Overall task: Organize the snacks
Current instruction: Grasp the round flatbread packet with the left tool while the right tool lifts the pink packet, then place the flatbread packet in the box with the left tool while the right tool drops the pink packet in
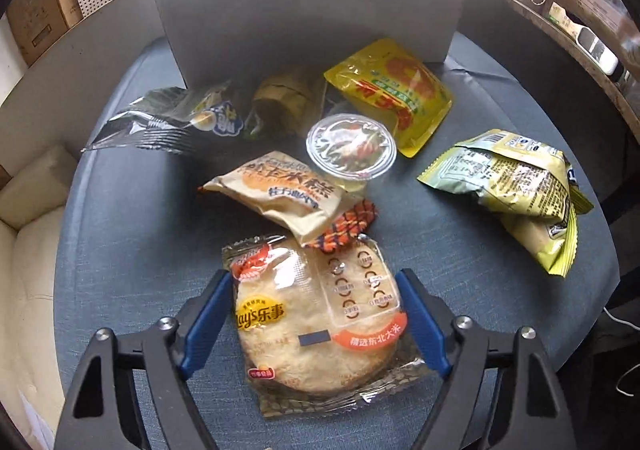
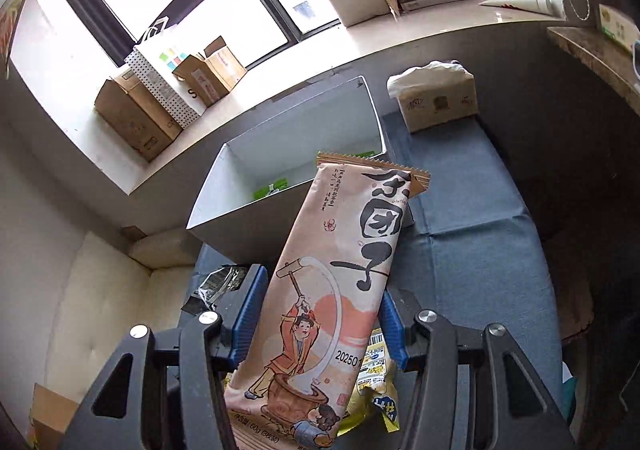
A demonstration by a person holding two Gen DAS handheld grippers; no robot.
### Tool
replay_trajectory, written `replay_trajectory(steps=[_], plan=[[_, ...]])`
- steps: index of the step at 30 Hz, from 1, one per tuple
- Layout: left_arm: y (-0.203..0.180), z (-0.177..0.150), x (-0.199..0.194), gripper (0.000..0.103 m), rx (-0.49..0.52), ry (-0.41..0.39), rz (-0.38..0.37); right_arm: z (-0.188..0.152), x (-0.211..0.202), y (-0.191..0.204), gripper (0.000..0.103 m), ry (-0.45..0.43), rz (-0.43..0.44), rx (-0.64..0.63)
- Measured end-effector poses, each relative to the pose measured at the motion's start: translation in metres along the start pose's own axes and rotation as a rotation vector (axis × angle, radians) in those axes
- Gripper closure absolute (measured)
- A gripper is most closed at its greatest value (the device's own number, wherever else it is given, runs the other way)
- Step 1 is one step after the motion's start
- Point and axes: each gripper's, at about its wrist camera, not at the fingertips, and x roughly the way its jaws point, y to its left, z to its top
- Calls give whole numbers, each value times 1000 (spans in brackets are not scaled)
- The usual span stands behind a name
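In the left wrist view my left gripper (image 1: 316,314) is open, its blue fingers either side of a Lay's rice cracker packet (image 1: 320,326) lying on the blue tablecloth (image 1: 132,250); I cannot tell if they touch it. In the right wrist view my right gripper (image 2: 320,314) is shut on a long pink mochi packet (image 2: 332,290), held up in the air with its top end over the near wall of the open white box (image 2: 288,154). The box holds a little green packaging (image 2: 272,186).
Ahead of the left gripper lie a beige corn cake packet (image 1: 280,190), a clear jelly cup (image 1: 352,146), a yellow pouch (image 1: 392,90), a green chip bag (image 1: 520,190) and a dark foil packet (image 1: 168,122). The white box wall (image 1: 308,18) stands behind. A tissue box (image 2: 436,98) sits right of the box.
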Motion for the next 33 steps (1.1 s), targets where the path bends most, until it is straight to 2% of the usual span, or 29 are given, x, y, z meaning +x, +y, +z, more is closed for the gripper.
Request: replay_trajectory(steps=[2, 5, 7, 11, 14, 19, 25, 30, 33], plan=[[0, -2, -2, 21, 1, 1, -14, -3, 0, 4, 46, 1, -3, -25], [10, -6, -9, 22, -12, -3, -90, -9, 0, 5, 46, 5, -4, -38], [15, -10, -20, 22, -7, -22, -115, -12, 1, 6, 46, 3, -4, -50], [21, -18, -60, 22, 4, -110, -149, -13, 0, 11, 46, -10, -21, -91], [35, -8, -86, 22, -13, -187, -170, -11, 1, 20, 46, -26, -38, -141], [49, 41, -113, 22, -27, -310, -168, 3, 13, 31, 46, -29, -36, -177], [72, 118, -128, 22, -46, -408, -148, 37, 31, 38, 46, -33, -60, -207], [82, 189, -117, 22, -43, -422, -142, 77, 54, 39, 46, -22, -33, -186], [86, 228, -97, 22, -63, -378, -126, 101, 72, 45, 46, -31, -63, -211]])
